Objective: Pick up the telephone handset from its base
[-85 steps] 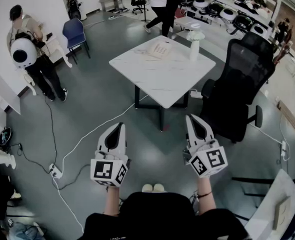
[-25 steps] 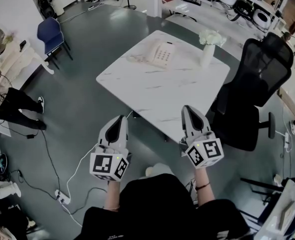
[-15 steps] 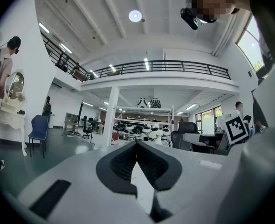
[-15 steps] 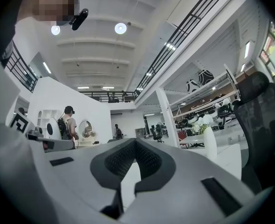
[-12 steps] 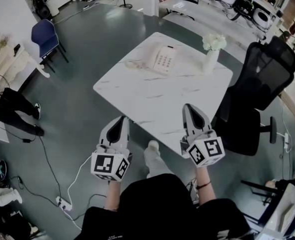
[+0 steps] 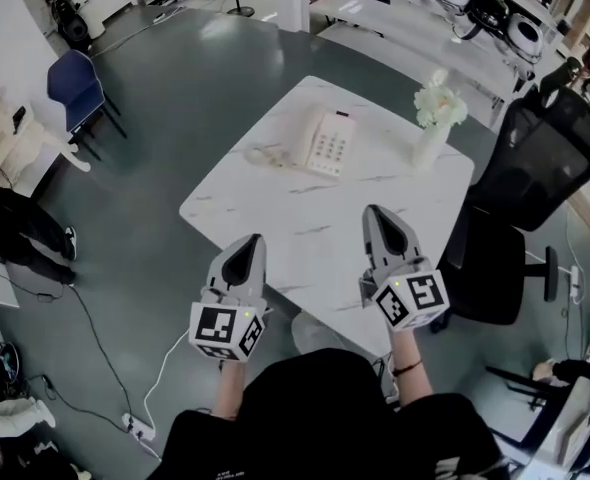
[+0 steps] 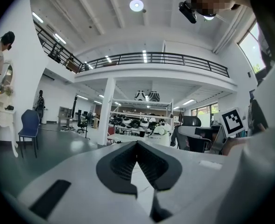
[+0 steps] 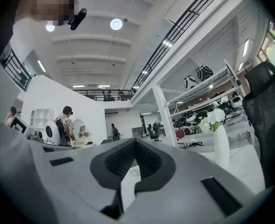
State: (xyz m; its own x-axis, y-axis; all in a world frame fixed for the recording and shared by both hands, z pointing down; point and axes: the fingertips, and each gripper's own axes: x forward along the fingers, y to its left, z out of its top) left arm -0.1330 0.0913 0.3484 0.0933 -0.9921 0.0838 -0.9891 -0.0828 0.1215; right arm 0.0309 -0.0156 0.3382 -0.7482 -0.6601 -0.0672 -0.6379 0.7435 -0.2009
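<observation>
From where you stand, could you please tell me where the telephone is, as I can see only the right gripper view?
Observer: The telephone sits on the far half of the white table, with the handset in place on it.
Operator: Thank you. Is anything lying beside it?
Observer: Its coiled cord lies to its left in the head view.
Operator: And the left claw?
Observer: The left claw is shut and empty, at the table's near edge, short of the telephone.

No word or number can be read. The keypad (image 6: 329,149) of the telephone (image 6: 315,140), at the far side of the table (image 6: 275,218), is too small to read. Near the table's front edge, the marker cube (image 6: 225,330) of the left gripper (image 6: 250,242) and that of the right gripper (image 6: 377,215) bear only black-and-white square patterns.
</observation>
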